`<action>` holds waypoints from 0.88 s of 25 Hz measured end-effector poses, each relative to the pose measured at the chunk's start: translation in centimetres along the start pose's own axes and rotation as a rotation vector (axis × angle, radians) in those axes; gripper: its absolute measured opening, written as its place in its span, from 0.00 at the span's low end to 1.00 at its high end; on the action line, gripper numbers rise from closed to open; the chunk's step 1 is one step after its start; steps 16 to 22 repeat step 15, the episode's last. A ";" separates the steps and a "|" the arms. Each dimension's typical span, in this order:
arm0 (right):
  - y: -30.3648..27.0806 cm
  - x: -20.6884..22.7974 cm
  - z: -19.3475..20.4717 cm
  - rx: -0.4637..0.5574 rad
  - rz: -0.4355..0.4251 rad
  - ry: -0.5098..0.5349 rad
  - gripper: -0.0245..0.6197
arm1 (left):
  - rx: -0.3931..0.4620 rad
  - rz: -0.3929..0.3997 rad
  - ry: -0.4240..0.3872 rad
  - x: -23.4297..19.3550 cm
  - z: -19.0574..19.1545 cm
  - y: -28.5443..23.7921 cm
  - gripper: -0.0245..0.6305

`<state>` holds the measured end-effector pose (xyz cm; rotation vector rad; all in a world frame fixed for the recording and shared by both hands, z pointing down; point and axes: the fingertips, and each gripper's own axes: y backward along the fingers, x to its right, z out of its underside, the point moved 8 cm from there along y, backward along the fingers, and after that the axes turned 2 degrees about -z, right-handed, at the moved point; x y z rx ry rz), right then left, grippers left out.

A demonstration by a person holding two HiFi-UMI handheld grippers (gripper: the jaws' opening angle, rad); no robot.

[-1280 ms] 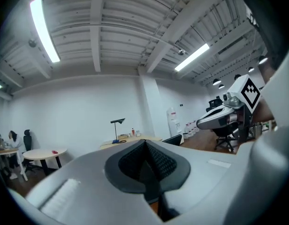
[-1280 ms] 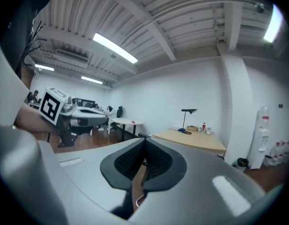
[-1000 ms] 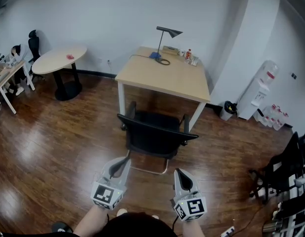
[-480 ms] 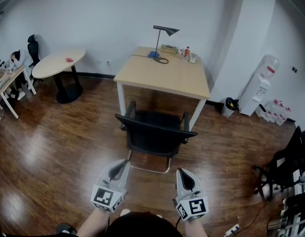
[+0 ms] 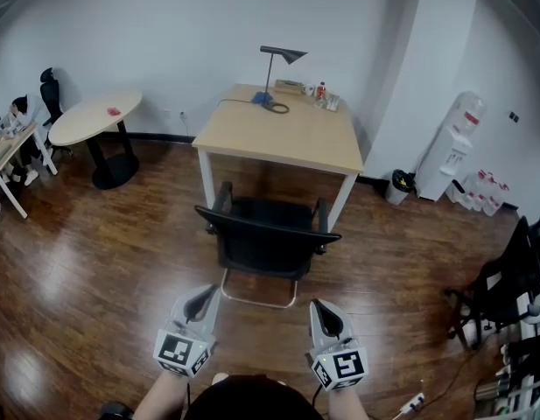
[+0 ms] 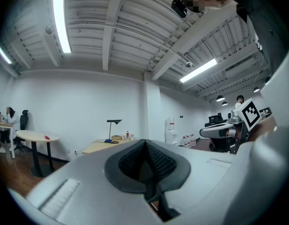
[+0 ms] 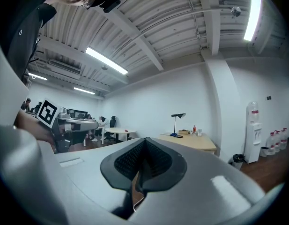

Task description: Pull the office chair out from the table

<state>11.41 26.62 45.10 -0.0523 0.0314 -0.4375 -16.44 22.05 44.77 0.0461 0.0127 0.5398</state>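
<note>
A water dispenser (image 5: pixel 451 151) stands against the white wall (image 5: pixel 164 33). Spare bottles (image 5: pixel 486 201) sit just beside it on the glossy dark wood floor (image 5: pixel 86 261), with a small bin (image 5: pixel 398 186) near its other side. A round white table (image 5: pixel 96 116) stands well apart from it. Strip lights (image 6: pixel 61 20) glow overhead.

**Chair on the near side of the table**

I see the office chair (image 5: pixel 268 239) just near the table (image 5: pixel 278 138), with a lamp (image 5: pixel 274 77) on its far edge. A round table (image 5: pixel 93 116) stands far left and a water dispenser (image 5: pixel 449 151) to the right.
</note>
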 end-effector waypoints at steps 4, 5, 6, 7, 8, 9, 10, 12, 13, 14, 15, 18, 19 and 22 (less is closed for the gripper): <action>-0.1 0.4 0.0 -0.002 -0.002 -0.003 0.05 | 0.007 0.009 -0.004 0.3 -0.3 -0.2 0.04; -0.1 0.3 -0.1 0.000 -0.002 -0.005 0.05 | 0.007 0.010 -0.003 0.3 -0.4 -0.1 0.04; -0.1 0.2 -0.2 0.002 -0.002 -0.007 0.05 | 0.006 0.009 -0.002 0.2 -0.4 -0.1 0.04; -0.1 0.2 -0.4 0.004 -0.003 -0.008 0.05 | 0.007 0.007 0.000 0.2 -0.5 0.0 0.04; -0.1 0.1 -0.4 0.005 -0.004 -0.008 0.05 | 0.009 0.004 0.001 0.2 -0.6 0.0 0.04; 0.0 0.1 -0.5 0.005 -0.007 -0.008 0.05 | 0.009 0.003 0.002 0.3 -0.6 0.1 0.04; 0.0 0.1 -0.4 0.003 -0.009 -0.008 0.05 | 0.008 0.002 0.003 0.3 -0.5 0.1 0.04; 0.2 0.0 -0.4 -0.005 -0.012 -0.008 0.05 | 0.002 0.003 0.004 0.4 -0.3 0.2 0.04; 0.2 0.0 -0.3 -0.009 -0.013 -0.008 0.05 | -0.001 0.004 0.006 0.5 -0.2 0.2 0.04; 0.3 -0.1 -0.3 -0.014 -0.015 -0.006 0.05 | -0.003 0.006 0.009 0.5 0.0 0.2 0.04; 0.3 -0.1 -0.3 -0.019 -0.017 -0.004 0.05 | -0.004 0.007 0.012 0.6 0.1 0.3 0.04; 0.3 -0.1 -0.3 -0.019 -0.017 -0.004 0.05 | -0.004 0.007 0.012 0.6 0.1 0.3 0.04; 0.3 -0.1 -0.3 -0.019 -0.017 -0.004 0.05 | -0.004 0.007 0.012 0.6 0.1 0.3 0.04; 0.3 -0.1 -0.3 -0.019 -0.017 -0.004 0.05 | -0.004 0.007 0.012 0.6 0.1 0.3 0.04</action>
